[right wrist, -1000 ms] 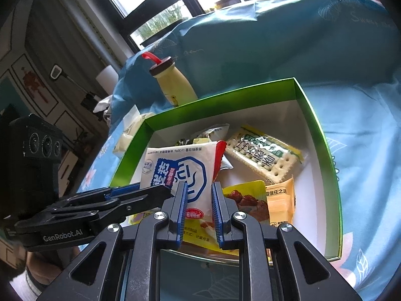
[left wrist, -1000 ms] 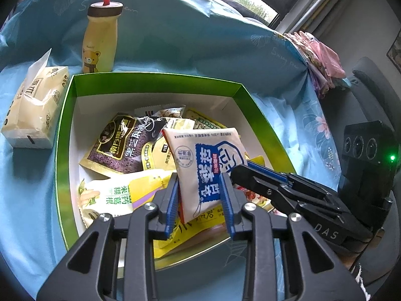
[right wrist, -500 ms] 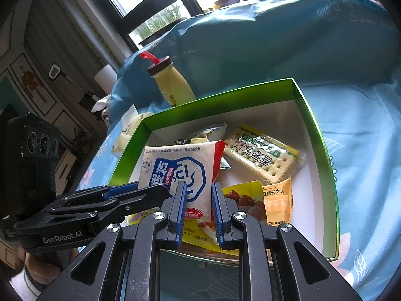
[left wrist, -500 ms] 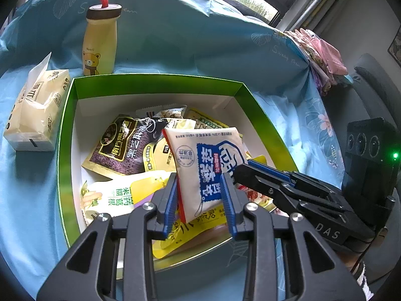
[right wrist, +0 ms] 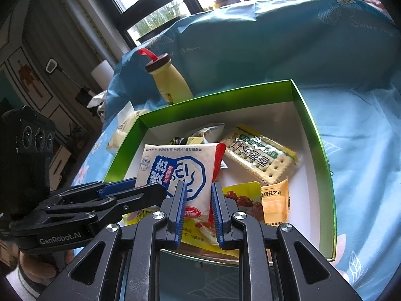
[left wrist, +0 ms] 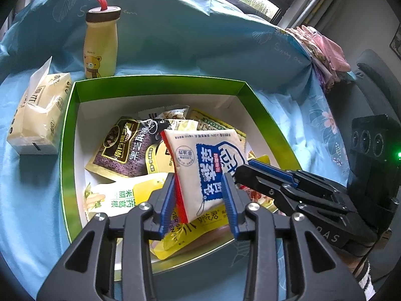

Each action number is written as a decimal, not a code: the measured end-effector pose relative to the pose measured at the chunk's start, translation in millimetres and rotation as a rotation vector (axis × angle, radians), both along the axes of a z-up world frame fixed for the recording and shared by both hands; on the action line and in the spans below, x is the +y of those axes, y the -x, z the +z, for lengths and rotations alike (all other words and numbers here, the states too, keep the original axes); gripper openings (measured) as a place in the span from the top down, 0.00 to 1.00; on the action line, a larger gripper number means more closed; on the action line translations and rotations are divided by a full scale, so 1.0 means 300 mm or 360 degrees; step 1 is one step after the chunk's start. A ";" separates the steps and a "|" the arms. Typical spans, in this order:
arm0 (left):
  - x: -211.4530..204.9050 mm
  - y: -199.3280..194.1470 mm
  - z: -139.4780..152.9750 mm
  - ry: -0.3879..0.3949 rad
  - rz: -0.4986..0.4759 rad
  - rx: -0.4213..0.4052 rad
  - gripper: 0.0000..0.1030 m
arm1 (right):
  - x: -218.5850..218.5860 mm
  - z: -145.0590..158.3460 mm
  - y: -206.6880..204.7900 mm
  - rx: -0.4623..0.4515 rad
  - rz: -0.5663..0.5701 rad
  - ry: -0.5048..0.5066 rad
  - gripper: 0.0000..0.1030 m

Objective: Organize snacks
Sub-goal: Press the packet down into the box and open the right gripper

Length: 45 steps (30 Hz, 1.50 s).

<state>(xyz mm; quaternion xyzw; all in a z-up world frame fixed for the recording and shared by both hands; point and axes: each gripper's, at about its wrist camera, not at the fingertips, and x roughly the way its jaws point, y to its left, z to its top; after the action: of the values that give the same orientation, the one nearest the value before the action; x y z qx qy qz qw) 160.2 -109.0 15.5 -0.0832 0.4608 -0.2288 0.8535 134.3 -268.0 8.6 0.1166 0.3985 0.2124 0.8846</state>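
Note:
A white snack packet with blue print and a red edge [left wrist: 205, 165] stands upright over the green box [left wrist: 65, 135]. My left gripper [left wrist: 199, 198] is shut on its lower end. My right gripper [right wrist: 198, 205] is also shut on the same packet [right wrist: 180, 170], coming in from the right side. The box [right wrist: 323, 160] holds several other snack packets, among them a dark brown pouch [left wrist: 125, 148], a cracker pack [right wrist: 260, 155] and an orange packet [right wrist: 274, 203].
A yellow bear bottle with a red loop [left wrist: 100, 47] stands behind the box. A tissue pack [left wrist: 37, 115] lies left of the box. Blue cloth [left wrist: 200, 37] covers the surface and rises at the back. A dark chair [left wrist: 376, 80] is at the right.
Both grippers with the packet have lifted and drawn back slightly from the box; the grip on the packet is unchanged.

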 end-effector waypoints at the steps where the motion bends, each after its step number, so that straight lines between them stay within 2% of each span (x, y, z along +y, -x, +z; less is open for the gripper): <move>1: -0.001 0.000 0.001 -0.0007 -0.0001 -0.0003 0.63 | 0.001 0.001 0.000 0.0001 -0.0001 0.0006 0.80; 45: -0.014 -0.006 0.001 -0.0108 0.0009 -0.0013 0.55 | 0.008 -0.003 -0.008 0.0019 -0.0013 0.0069 0.80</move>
<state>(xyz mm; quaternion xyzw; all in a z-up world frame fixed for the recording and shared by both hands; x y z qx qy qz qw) 161.9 -113.4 15.7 -0.0544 0.4645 -0.2109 0.8584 136.7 -265.7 7.7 0.1003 0.4078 0.1996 0.8853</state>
